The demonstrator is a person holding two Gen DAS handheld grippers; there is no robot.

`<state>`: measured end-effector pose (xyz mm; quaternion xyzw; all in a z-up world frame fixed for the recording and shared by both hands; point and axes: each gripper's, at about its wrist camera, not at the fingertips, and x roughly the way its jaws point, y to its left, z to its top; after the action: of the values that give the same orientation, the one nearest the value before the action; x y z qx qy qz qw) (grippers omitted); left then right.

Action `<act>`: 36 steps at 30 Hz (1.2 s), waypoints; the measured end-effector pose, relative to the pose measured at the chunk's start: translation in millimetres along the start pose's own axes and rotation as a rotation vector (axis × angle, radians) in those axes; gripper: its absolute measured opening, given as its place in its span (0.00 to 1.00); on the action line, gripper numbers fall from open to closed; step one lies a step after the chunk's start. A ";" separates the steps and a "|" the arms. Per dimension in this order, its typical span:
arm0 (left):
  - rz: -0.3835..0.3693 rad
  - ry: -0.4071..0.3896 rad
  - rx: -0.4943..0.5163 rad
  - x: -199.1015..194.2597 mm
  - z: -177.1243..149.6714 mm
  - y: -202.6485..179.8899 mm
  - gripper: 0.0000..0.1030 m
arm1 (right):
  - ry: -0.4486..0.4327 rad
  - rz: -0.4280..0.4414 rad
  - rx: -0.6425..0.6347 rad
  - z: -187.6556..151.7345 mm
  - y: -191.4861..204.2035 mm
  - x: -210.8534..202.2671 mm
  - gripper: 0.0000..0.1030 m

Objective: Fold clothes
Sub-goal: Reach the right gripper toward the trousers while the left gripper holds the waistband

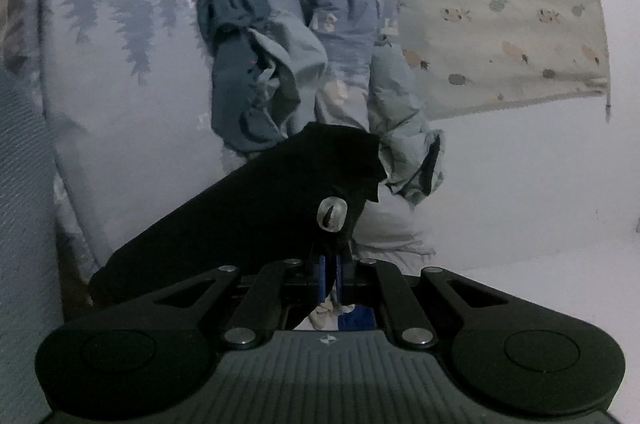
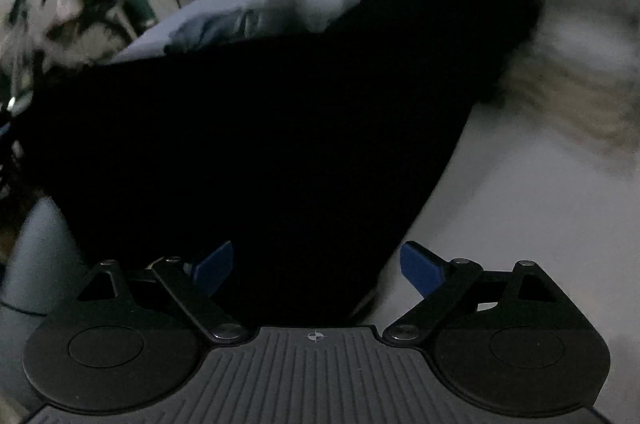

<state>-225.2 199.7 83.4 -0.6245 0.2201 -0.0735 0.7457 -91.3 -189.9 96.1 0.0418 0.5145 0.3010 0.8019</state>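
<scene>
Low over the pale bed sheet point(image 1: 520, 184), the left gripper point(image 1: 330, 280) points nearly level, its blue pads pinched tight on the edge of a black garment point(image 1: 248, 208) (a clear oval piece shows on the cloth). Beyond it lie a heap of blue clothes point(image 1: 280, 64) and a spotted cloth point(image 1: 500, 8); bare sheet stretches rightward. Tilted downward, the right gripper point(image 2: 316, 264) stands wide apart, the black garment point(image 2: 260, 144) lying loose between its fingers; that view is blurred.

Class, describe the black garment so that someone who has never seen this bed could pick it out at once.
Start at the white bed and find the pile of blue clothes. Just in front of it, the left claw is shut on the black garment. It alone is plain black, with a clear button.
</scene>
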 end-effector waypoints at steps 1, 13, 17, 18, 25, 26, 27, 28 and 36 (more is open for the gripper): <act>-0.005 0.000 0.009 0.6 0.0 -2.2 0.08 | 0.004 0.038 0.060 -12.5 2.3 5.4 0.90; -0.069 0.025 0.145 -4.0 0.2 -42.7 0.08 | 0.176 0.441 -0.031 -36.1 88.8 -119.1 0.90; -0.079 0.021 0.184 -6.1 -1.8 -57.7 0.08 | 0.038 0.606 0.013 -16.9 96.5 -183.1 0.93; -0.081 0.024 0.189 -5.8 -3.6 -60.0 0.08 | -0.003 0.613 0.006 -13.6 97.9 -195.8 0.95; -0.071 0.035 0.178 -3.6 -19.7 -64.1 0.08 | -0.250 0.571 0.288 -25.1 54.8 -128.6 1.00; -0.068 0.035 0.180 -4.5 -22.2 -65.3 0.08 | -0.253 0.590 0.361 -30.4 46.8 -103.9 1.00; -0.070 0.035 0.180 -5.2 -24.1 -66.3 0.08 | -0.255 0.621 0.428 -36.3 39.1 -80.1 1.00; -0.072 0.033 0.178 -6.3 -25.3 -67.2 0.08 | -0.252 0.661 0.499 -40.8 33.5 -57.3 1.00; -0.090 0.005 0.166 -13.2 -35.0 -70.8 0.08 | -0.224 0.910 0.929 -64.4 27.8 81.4 1.00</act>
<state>-240.0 158.5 150.5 -0.5697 0.1870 -0.1264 0.7903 -134.6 -140.1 11.4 0.6278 0.4352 0.3505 0.5418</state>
